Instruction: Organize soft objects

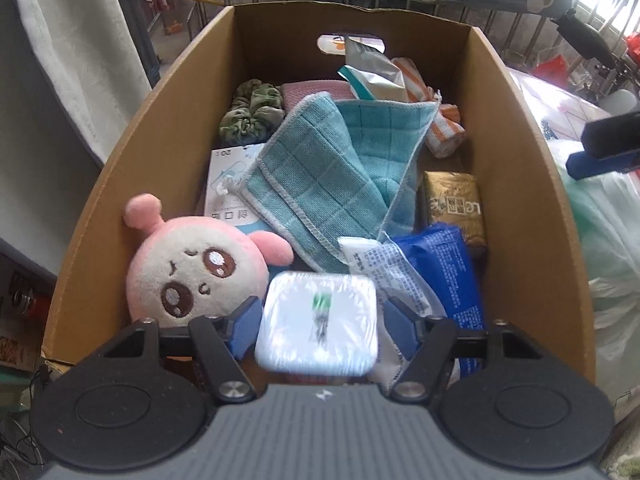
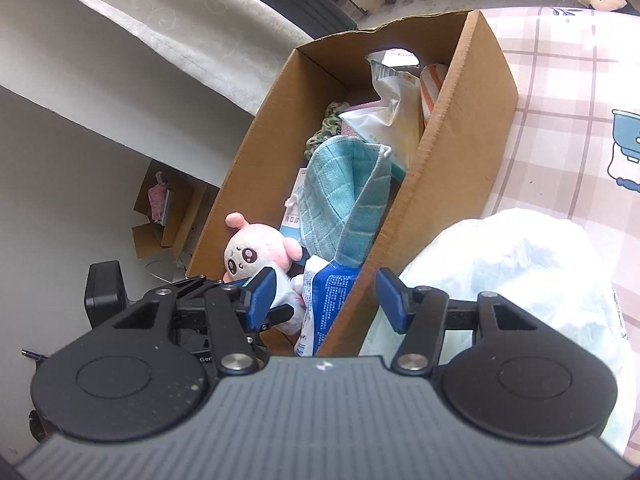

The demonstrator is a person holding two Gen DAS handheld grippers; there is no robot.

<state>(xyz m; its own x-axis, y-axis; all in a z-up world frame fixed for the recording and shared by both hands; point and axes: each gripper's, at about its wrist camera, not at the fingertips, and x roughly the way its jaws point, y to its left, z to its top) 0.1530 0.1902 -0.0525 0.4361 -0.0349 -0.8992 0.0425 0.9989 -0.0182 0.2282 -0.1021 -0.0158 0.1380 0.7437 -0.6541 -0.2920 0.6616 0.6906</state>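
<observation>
Soft goods fill a cardboard box (image 1: 120, 184) in the left wrist view: a pink plush toy (image 1: 192, 268) leans in the near left corner, a teal checked cloth (image 1: 316, 184) lies crumpled across the middle, a green scrunchie (image 1: 250, 114) sits at the far left, and an orange-striped rolled towel (image 1: 444, 128) rests at the far right. Along the right wall lie a gold packet (image 1: 454, 208) and a blue wrapped pack (image 1: 444, 264). The left gripper (image 1: 320, 320) points steeply down over the near end with a white plastic-wrapped pack (image 1: 320, 322) between its jaws. Small gaps show on both sides of the pack and it looks slightly blurred, so the jaws seem parted and the pack loose, probably being let go into the free near spot.

In the right wrist view the same box (image 2: 452, 168) stands on a bed with a pink plaid sheet (image 2: 560, 80), its contents seen from the side. The right gripper (image 2: 326, 300) hovers above the box's near right wall, jaws parted and empty. Just right of it lies a white plastic bag (image 2: 520, 280), likely its next pick.
</observation>
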